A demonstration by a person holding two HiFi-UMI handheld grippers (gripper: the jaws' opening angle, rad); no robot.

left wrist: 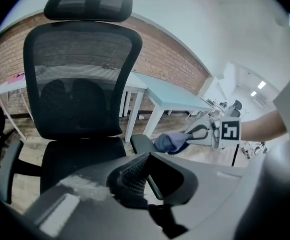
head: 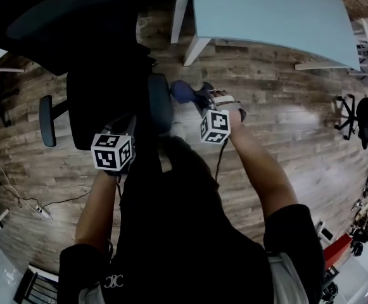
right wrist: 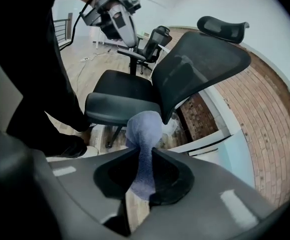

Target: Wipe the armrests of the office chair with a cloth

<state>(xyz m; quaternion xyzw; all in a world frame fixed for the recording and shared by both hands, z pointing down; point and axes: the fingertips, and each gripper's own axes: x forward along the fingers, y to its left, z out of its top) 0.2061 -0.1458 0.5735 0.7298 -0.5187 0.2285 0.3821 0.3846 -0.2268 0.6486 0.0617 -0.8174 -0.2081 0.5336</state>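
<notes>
A black mesh-backed office chair [head: 101, 75] stands in front of me, its far armrest [head: 46, 120] at the left and its near armrest [head: 159, 103] toward the middle. My right gripper [head: 199, 97] is shut on a blue cloth [head: 182, 91], whose bunched end rests against the near armrest's front end [right wrist: 120, 108]. The cloth [right wrist: 144, 134] runs back between the jaws. The left gripper view shows the cloth [left wrist: 169, 142] beside that armrest [left wrist: 140, 143]. My left gripper [left wrist: 145, 159] hovers over the seat, jaws together with nothing between them.
A light blue table [head: 266, 11] with white legs stands just beyond the chair, in front of a brick wall [left wrist: 159, 59]. Other black chairs [head: 361, 116] stand at the far right. A power strip with a cable [head: 41, 212] lies on the wooden floor at the left.
</notes>
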